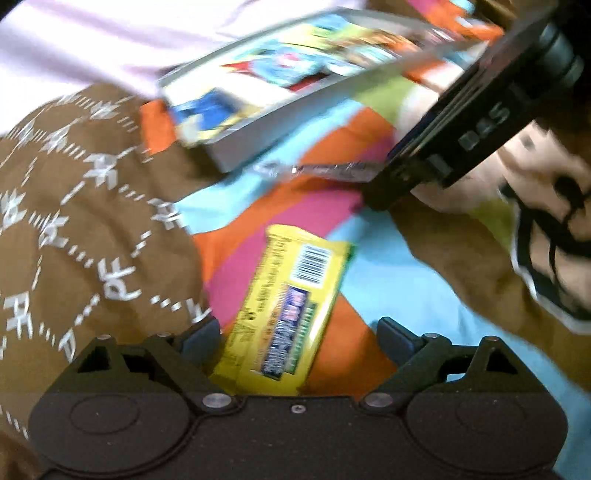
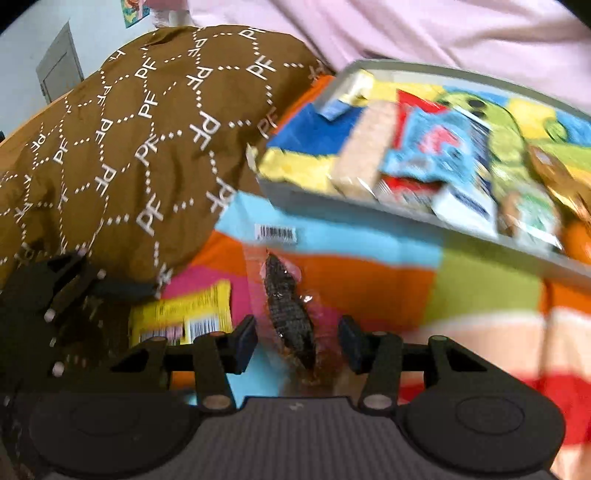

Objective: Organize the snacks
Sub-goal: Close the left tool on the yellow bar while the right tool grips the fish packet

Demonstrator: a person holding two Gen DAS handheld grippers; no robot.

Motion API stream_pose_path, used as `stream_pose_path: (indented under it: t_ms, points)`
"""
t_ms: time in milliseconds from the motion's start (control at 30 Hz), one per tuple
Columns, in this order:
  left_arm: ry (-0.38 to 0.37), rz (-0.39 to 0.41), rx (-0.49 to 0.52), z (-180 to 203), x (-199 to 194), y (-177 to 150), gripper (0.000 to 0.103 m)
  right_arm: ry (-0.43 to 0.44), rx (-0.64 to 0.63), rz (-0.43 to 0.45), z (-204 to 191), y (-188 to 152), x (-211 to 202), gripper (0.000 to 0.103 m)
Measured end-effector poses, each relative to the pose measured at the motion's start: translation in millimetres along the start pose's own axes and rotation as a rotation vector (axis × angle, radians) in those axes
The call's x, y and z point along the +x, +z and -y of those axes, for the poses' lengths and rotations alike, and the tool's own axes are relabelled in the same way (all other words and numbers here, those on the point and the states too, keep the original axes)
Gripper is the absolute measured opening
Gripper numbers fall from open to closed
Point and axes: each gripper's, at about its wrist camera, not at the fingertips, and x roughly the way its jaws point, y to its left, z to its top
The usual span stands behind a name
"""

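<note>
A yellow snack packet (image 1: 291, 314) with a barcode lies on the striped blanket between the open fingers of my left gripper (image 1: 299, 338); it also shows in the right wrist view (image 2: 184, 317). My right gripper (image 2: 297, 345) is open around a clear wrapper holding a dark snack (image 2: 290, 314); in the left wrist view that wrapper (image 1: 317, 170) sticks out from the right gripper's tip. A grey tray (image 2: 325, 201) full of several snack packets sits beyond, and also shows in the left wrist view (image 1: 266, 147).
A brown "PF" patterned cushion (image 2: 140, 140) lies left of the snacks, also in the left wrist view (image 1: 74, 221). A pink sheet (image 2: 406, 33) is behind the tray. The colourful striped blanket (image 2: 480, 291) covers the surface.
</note>
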Motion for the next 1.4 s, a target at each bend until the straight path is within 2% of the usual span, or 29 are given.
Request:
stream_pose_path:
  t_ms: [100,267,333,367,500,667,733,767,833,933,1067,1267,1333,1400]
  points:
    - [-0.013,0.000,0.067,7.0,-0.3,-0.9,0.092,0.013,0.052,-0.027,4.6,-19.3,-9.3,0.053]
    - [-0.017,0.011,0.050,0.5,-1.9,0.9,0.093,0.036,0.153,-0.053,1.5,-55.5,-26.2,0.055]
    - [-0.009,0.017,0.041,-4.3,-1.3,2.7,0.093,0.051,0.192,-0.044,0.7,-65.9,-31.6,0.059]
    - [-0.004,0.022,0.033,-6.8,-1.4,3.5,0.093,0.051,0.198,-0.035,-0.4,-69.2,-33.9,0.065]
    - [0.007,0.028,-0.027,-22.9,1.8,10.2,0.093,-0.015,0.144,0.017,-8.8,-73.3,-42.0,0.077]
    - [0.010,0.013,-0.066,-30.6,7.0,10.1,0.093,-0.079,0.070,0.036,-16.9,-81.8,-32.8,0.079]
    - [-0.006,0.008,-0.067,-29.6,8.4,10.4,0.087,-0.075,0.056,0.019,-19.2,-86.0,-24.5,0.079]
    - [-0.027,0.000,-0.073,-29.1,9.8,10.2,0.080,-0.049,0.069,0.002,-19.1,-87.6,-18.5,0.079]
    - [-0.046,-0.008,-0.099,-28.6,11.6,9.7,0.079,0.003,0.112,-0.024,-17.5,-90.4,-7.7,0.079]
    - [-0.050,-0.028,-0.127,-27.1,9.8,10.7,0.074,-0.001,0.115,-0.020,-19.0,-88.8,-3.9,0.082]
    - [-0.072,-0.080,-0.205,-26.4,8.9,13.1,0.064,-0.010,0.127,-0.015,-19.1,-90.8,-7.8,0.079]
    - [-0.168,-0.140,-0.355,-27.5,4.0,12.9,0.053,-0.053,0.107,-0.008,-25.0,-94.1,-6.9,0.078]
    - [-0.209,-0.156,-0.410,-28.0,3.6,12.6,0.052,-0.059,0.122,-0.009,-24.3,-95.4,-9.0,0.078]
    - [-0.199,-0.158,-0.412,-24.8,2.7,12.0,0.052,-0.066,0.154,-0.015,-23.6,-95.3,-8.6,0.078]
